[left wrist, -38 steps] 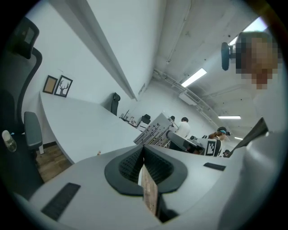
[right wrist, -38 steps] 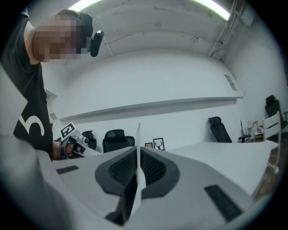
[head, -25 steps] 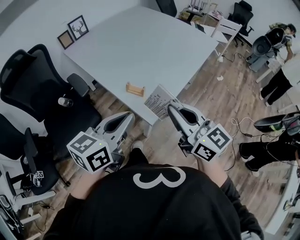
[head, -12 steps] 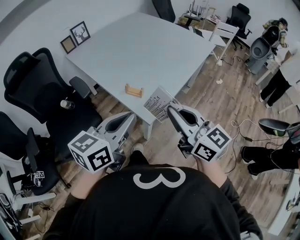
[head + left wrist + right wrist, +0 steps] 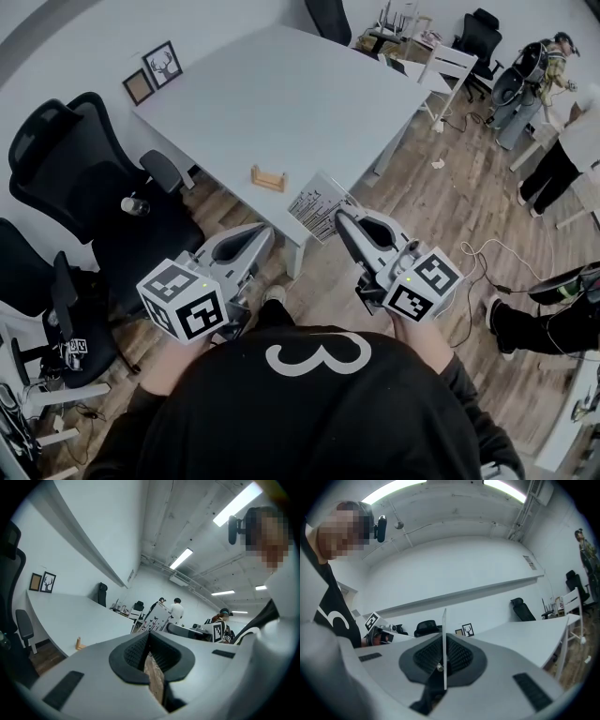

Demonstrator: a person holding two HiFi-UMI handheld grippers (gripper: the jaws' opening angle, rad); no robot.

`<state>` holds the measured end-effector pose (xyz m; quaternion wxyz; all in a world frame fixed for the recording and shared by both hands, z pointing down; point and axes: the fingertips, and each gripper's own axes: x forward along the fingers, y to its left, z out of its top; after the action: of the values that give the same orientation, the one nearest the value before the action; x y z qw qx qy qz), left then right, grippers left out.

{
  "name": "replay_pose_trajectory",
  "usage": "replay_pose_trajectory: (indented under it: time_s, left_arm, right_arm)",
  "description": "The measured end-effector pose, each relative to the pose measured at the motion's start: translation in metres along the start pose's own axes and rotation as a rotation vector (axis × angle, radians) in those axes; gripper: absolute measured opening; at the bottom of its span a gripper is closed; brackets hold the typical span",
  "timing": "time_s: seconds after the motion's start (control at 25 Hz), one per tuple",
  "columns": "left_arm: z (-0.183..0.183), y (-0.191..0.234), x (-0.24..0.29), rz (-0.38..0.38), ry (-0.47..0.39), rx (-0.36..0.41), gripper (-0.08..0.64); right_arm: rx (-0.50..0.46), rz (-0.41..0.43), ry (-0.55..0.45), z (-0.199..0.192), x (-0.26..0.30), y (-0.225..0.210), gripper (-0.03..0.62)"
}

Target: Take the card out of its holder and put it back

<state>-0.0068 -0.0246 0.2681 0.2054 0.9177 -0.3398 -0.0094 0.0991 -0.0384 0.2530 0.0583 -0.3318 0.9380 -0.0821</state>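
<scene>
Card [image 5: 316,203] pinched between right gripper [image 5: 339,217] pads, over near edge of grey table [image 5: 281,94]. Print too small to read; lower corner hidden by jaws. Thin, stiff, white. Edge-on and upright in right gripper view; long axis unclear. Well apart from small wooden holder [image 5: 269,178]. Left gripper [image 5: 266,231] clenched, nothing held.

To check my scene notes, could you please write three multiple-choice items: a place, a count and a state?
1. Where is the wooden holder? A on the table; B on a chair; C on the floor.
2. How many framed pictures stand by the wall? A one; B two; C four.
3. The card is: A in the holder; B flat on the table; C clamped in the right tool.
Key: A, it stands on the white table; B, two frames side by side; C, the jaws grip it edge-on.
</scene>
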Motion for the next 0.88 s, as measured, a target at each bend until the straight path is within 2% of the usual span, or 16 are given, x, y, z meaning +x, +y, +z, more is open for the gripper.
replay_pose_trajectory:
  time_s: [0.52,0.88]
  left_arm:
    - [0.000,0.012,0.003,0.007,0.006,-0.016,0.014]
    - [0.000,0.046,0.019,0.029,0.041,-0.053,0.014]
  right_arm:
    - [0.007,0.018,0.014,-0.005,0.013,-0.004,0.023]
    - [0.036,0.016,0.036,-0.013,0.038,-0.030,0.023]
